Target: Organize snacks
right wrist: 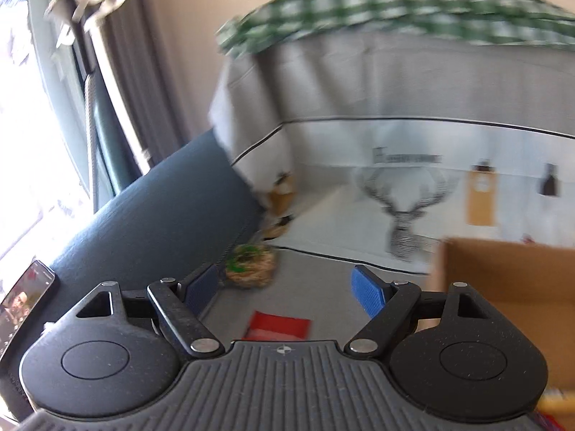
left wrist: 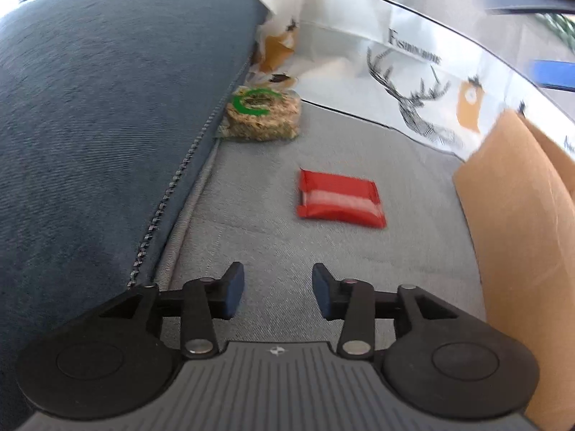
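Two snacks lie on the grey seat: a red packet (left wrist: 339,199) near my left gripper (left wrist: 278,289) and an oat bar (left wrist: 262,113) against the blue cushion (left wrist: 107,107). Both my grippers, left and right (right wrist: 287,289), are spread wide and hold nothing. I think the packet is light, soft and slippery, so I would pinch it across its short middle.

My left wrist camera sits low, close over the sofa seat (left wrist: 359,269); my right looks from higher. Both share the red packet (left wrist: 339,199) and deer cloth (right wrist: 402,194).

Daylight from window (right wrist: 21,115) at left, blown out white. Right wrist view motion-blurred: checked cloth (right wrist: 395,10) smeared, deer print (right wrist: 404,212) soft. Left wrist view mildly blurred; red packet (left wrist: 339,199) soft-edged. Fisheye bending at edges. Shadows soft.
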{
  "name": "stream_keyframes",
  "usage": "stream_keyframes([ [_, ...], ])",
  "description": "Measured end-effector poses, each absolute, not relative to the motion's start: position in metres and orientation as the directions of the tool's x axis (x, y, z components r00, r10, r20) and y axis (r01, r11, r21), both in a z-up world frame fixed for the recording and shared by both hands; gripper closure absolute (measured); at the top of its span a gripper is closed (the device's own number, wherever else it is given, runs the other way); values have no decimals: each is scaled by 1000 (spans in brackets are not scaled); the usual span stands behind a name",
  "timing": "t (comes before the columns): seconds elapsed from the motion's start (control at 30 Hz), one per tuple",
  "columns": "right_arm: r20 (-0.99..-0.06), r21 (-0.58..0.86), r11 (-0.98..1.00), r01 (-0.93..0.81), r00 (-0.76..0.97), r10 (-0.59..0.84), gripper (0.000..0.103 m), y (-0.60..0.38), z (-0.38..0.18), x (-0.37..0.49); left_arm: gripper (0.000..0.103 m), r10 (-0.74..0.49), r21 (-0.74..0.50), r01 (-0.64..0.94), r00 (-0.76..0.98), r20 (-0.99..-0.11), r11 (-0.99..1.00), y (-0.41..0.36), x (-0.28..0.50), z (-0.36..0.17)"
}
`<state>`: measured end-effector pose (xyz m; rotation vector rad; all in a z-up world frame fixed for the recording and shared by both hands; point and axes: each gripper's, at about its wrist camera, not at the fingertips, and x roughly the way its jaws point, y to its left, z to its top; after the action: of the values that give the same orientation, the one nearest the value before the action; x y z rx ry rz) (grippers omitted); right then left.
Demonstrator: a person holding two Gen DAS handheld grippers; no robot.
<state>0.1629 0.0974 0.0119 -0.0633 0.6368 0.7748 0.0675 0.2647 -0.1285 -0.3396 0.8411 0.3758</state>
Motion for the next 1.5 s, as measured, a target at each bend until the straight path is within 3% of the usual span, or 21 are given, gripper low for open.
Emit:
stream_keyframes([
  [0.13,-636,107,682,-723,477,606,13,178,-17,198,49,196,-179,-506,602,-774,844,277,64,-127],
  [0.33,-738,47,655,-755,415,531,13,255,-78,234,47,164,-221,-503,613,-773,835,283,63,-124],
  [0.67,-793,37,614,-788,351,498,13,298,-128,262,45,114,-275,-500,616,-779,822,289,60,-121],
  [0.77,-797,56,594,-802,323,511,21,298,-133,263,45,104,-288,-498,620,-777,818,290,59,-119],
  [1.07,-764,-49,572,-818,400,507,26,279,-113,240,45,107,-277,-493,618,-779,825,291,57,-116],
  [1.5,-692,-79,765,-639,588,420,26,111,-24,129,46,92,-324,-494,647,-757,806,284,55,-118],
])
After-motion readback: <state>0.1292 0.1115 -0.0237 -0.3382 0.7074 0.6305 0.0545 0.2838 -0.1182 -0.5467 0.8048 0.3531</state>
